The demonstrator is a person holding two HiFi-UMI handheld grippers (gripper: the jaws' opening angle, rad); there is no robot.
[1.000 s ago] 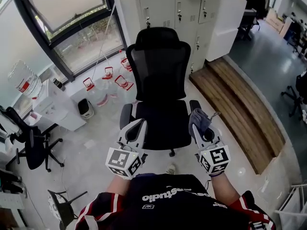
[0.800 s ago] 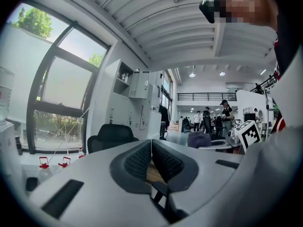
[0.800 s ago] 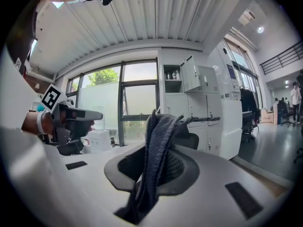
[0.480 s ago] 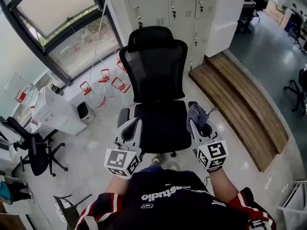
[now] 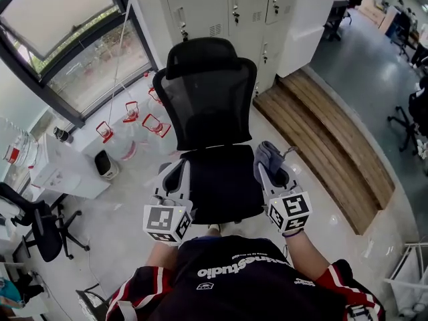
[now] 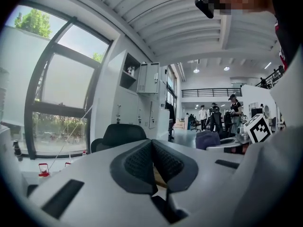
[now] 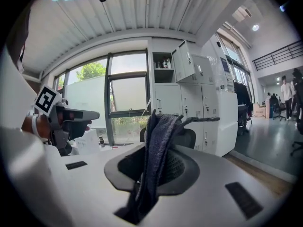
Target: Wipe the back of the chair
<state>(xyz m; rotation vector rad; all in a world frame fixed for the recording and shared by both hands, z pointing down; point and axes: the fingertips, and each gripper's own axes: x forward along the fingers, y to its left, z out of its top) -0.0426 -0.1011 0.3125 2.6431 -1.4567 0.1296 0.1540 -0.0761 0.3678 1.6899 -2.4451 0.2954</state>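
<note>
A black mesh office chair (image 5: 208, 105) with a headrest faces me in the head view; its seat (image 5: 221, 182) lies between my two grippers. My left gripper (image 5: 175, 174) hovers over the seat's left armrest, its jaws pressed together with nothing between them. My right gripper (image 5: 266, 160) sits by the right armrest, shut on a grey-blue cloth (image 5: 269, 156). In the right gripper view the cloth (image 7: 156, 160) hangs pinched between the pads, with the chair's back (image 7: 188, 137) behind it. The chair's headrest (image 6: 120, 135) shows beyond the left jaws.
Grey lockers (image 5: 231, 9) stand behind the chair. Water jugs with red handles (image 5: 137, 127) crowd the floor by the window at left. A wooden step (image 5: 321, 146) runs at right. Another black chair (image 5: 40, 229) stands lower left. People (image 6: 218, 117) stand far off.
The view has shifted closer to the chair and the chair now sits further left in it. Both grippers keep their hold and posture in front of me.
</note>
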